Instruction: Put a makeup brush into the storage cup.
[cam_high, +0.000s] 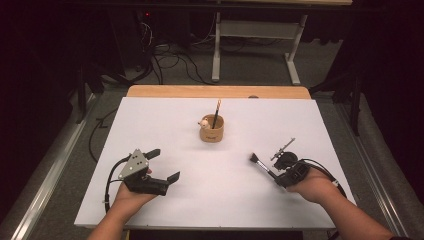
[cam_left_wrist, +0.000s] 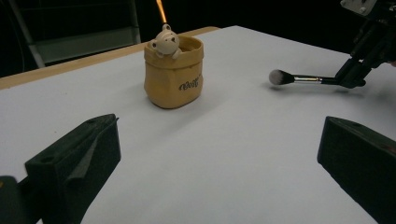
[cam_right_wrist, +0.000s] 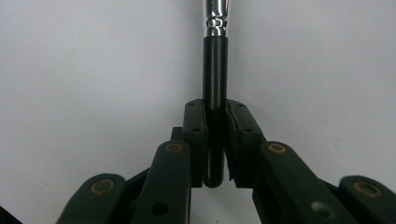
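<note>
At the table's right side, right gripper (cam_high: 272, 172) clamps the makeup brush (cam_high: 261, 163), not yet in the bear pot (cam_high: 212, 129); left gripper (cam_high: 161, 165) gapes empty.

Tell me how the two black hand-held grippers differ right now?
The left gripper has its fingers spread wide with nothing between them, above the white table sheet. The right gripper has its fingers closed on the black handle of a silver-collared makeup brush, whose bristles point toward the yellow bear-faced ceramic cup. Both are black and rest low near the table's front edge.
</note>
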